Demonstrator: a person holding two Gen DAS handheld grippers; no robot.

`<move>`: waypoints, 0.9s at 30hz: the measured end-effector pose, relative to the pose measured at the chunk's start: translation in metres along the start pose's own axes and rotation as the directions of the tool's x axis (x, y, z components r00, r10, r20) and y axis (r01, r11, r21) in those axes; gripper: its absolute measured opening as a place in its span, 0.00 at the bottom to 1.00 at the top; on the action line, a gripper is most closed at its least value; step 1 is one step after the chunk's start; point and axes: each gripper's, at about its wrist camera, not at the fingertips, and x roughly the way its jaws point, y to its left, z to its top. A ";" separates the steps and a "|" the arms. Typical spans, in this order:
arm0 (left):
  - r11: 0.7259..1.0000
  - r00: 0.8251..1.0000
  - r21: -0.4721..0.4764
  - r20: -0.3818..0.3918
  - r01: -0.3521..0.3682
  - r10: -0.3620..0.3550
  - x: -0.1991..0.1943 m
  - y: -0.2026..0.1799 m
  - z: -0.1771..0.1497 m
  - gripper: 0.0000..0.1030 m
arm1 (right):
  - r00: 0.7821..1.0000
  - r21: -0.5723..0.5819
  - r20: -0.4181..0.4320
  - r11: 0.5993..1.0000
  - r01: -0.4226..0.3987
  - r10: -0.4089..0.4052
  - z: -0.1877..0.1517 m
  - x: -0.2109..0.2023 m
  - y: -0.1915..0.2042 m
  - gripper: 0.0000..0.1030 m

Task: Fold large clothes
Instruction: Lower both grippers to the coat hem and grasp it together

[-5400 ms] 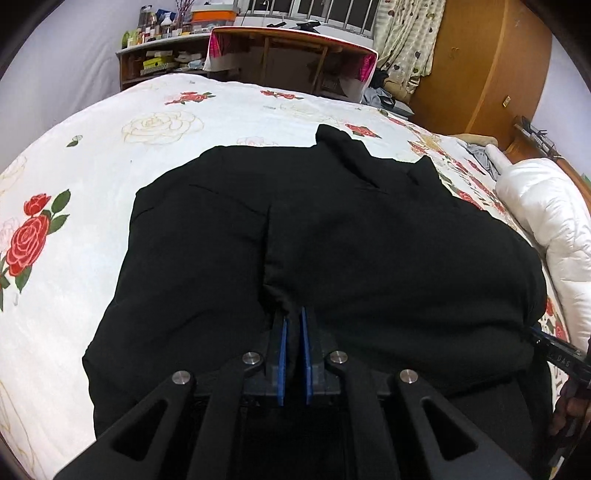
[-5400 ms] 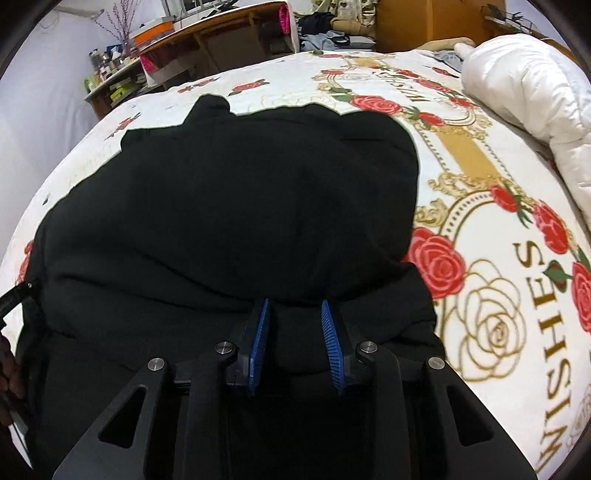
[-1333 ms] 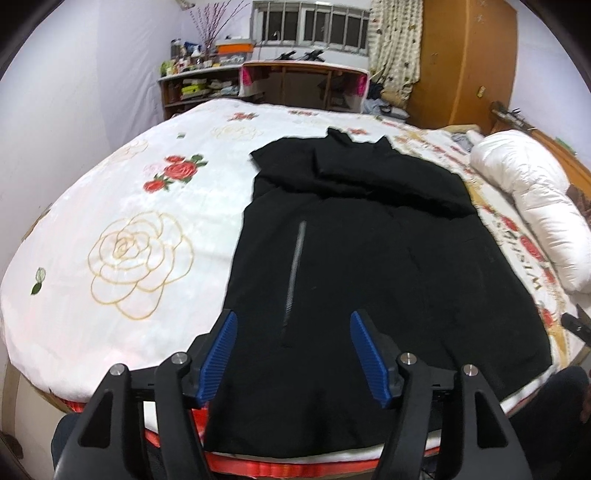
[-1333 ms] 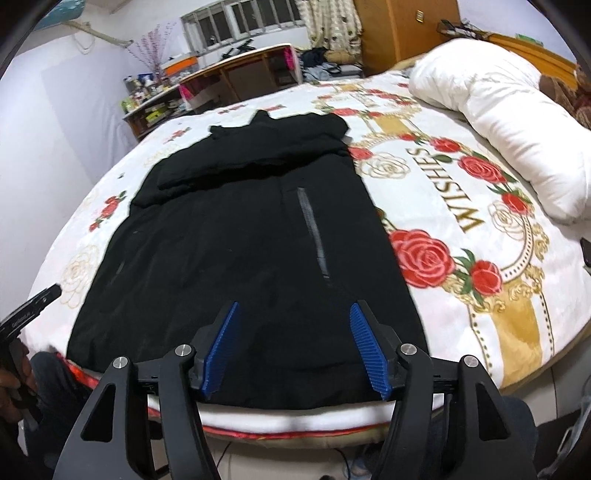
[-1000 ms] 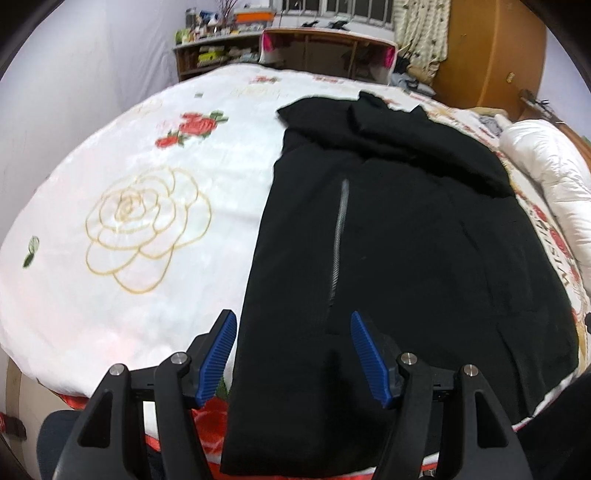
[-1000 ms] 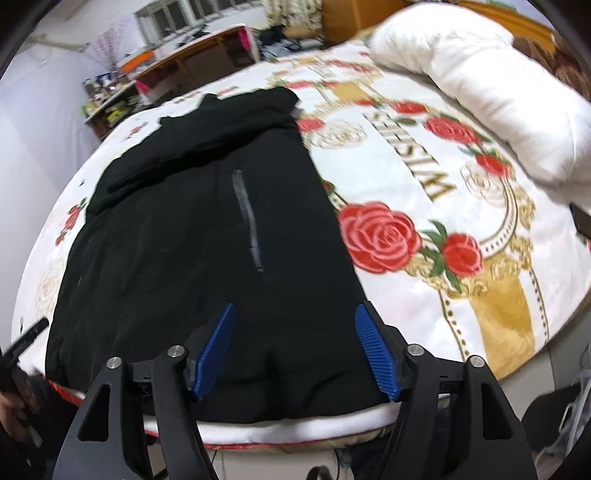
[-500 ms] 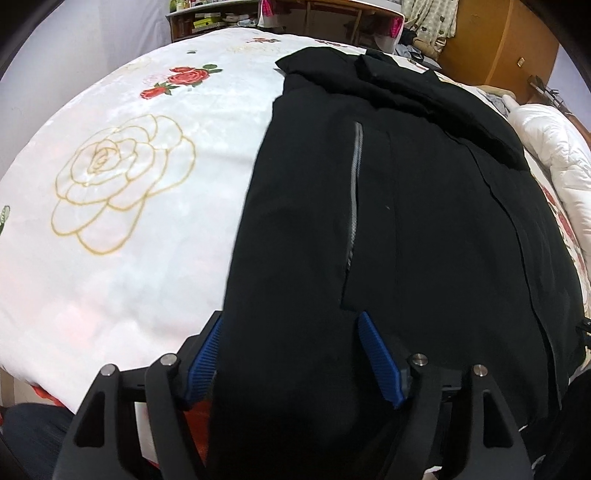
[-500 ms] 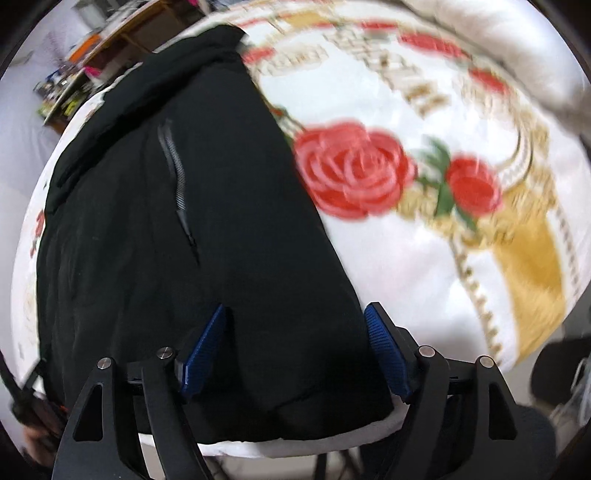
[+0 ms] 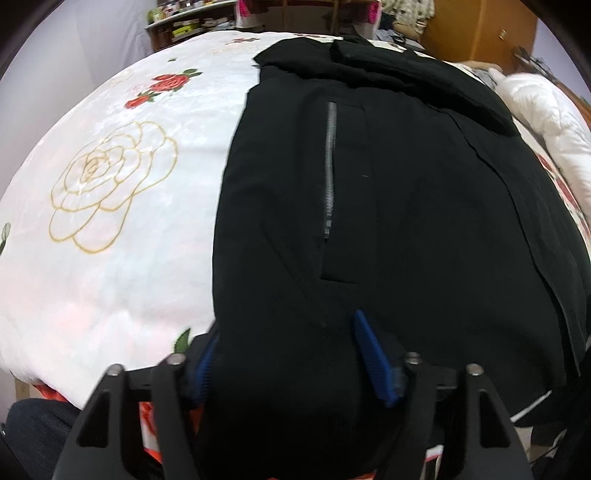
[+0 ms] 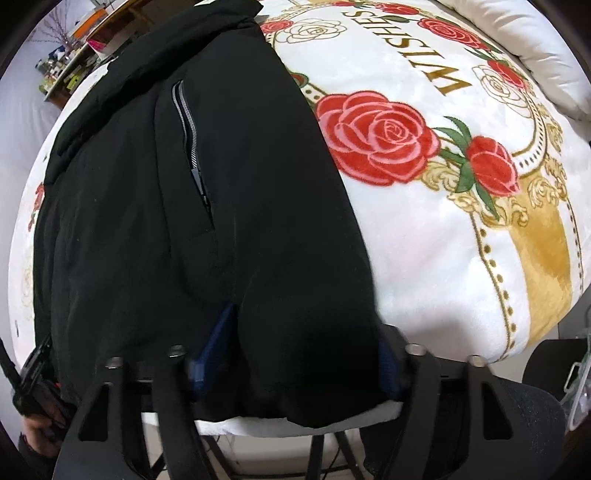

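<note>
Black zip-pocket jacket (image 9: 406, 192) — lying flat on rose-print bedspread (image 9: 110, 206), hem at near bed edge. Left hand-held gripper (image 9: 291, 354) and right hand-held gripper (image 10: 306, 354): jaws wide apart, straddling hem corners (not clamped). White duvet (image 10: 535, 40) — beyond.

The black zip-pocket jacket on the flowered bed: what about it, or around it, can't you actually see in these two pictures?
- Left wrist view: the black zip-pocket jacket hem drapes over the left gripper, hiding most of its left blue pad.
- Right wrist view: the hem covers the right gripper; its right pad barely shows.
- Whether either gripper pinches cloth: cannot tell.
- Sleeves: folded out of sight.
- Wooden shelf clutter: too small.
- White quilt: cut off by the edge.
</note>
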 end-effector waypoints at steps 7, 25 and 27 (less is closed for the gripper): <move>1.000 1.000 -0.011 0.015 0.003 -0.003 -0.021 0.003 0.005 0.17 | 0.994 -0.018 0.038 0.995 -0.101 0.101 -0.004 -0.022 0.003 0.23; 0.994 0.976 -0.069 0.206 0.083 -0.068 -0.098 0.022 0.036 0.15 | 0.949 -0.055 0.211 0.972 -0.228 0.235 0.010 -0.095 -0.003 0.20; 0.993 0.972 -0.072 0.225 0.090 -0.071 -0.103 0.022 0.039 0.15 | 0.944 -0.057 0.226 0.971 -0.234 0.240 0.016 -0.098 0.007 0.20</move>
